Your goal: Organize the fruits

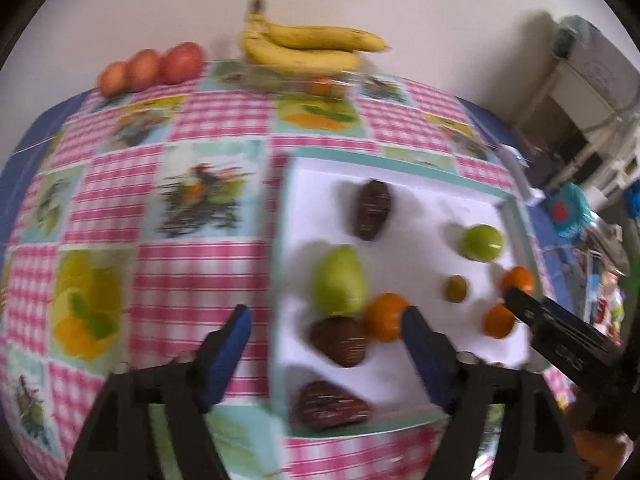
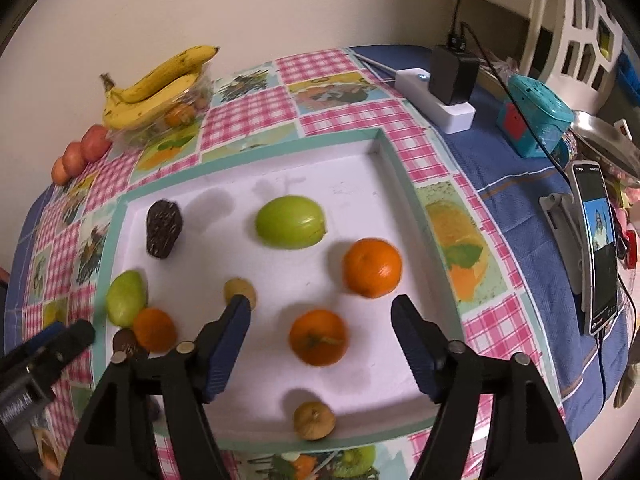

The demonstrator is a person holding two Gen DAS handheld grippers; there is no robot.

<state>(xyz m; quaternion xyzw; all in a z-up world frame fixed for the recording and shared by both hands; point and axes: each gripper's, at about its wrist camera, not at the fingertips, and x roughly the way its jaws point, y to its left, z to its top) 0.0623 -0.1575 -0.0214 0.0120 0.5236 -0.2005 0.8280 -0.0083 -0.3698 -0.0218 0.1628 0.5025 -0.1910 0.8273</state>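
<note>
A white tray (image 2: 360, 184) with a teal rim holds loose fruit. My right gripper (image 2: 320, 306) hangs open above it, and an orange (image 2: 318, 336) lies between its fingers, untouched. Beyond it are a second orange (image 2: 372, 268), a green apple (image 2: 290, 222) and a small brown kiwi (image 2: 240, 290). My left gripper (image 1: 326, 326) is open over the tray's left edge. In its gap lie a dark brown fruit (image 1: 340, 340), a green pear (image 1: 340, 280) and an orange (image 1: 384, 318). Another dark fruit (image 1: 372, 210) sits farther back.
Bananas (image 1: 308, 46) on a clear container and three red apples (image 1: 152, 68) stand at the table's far edge by the wall. Right of the tray are a white power strip with a black adapter (image 2: 452, 76), a teal toy (image 2: 536, 112) and a phone on a stand (image 2: 598, 248).
</note>
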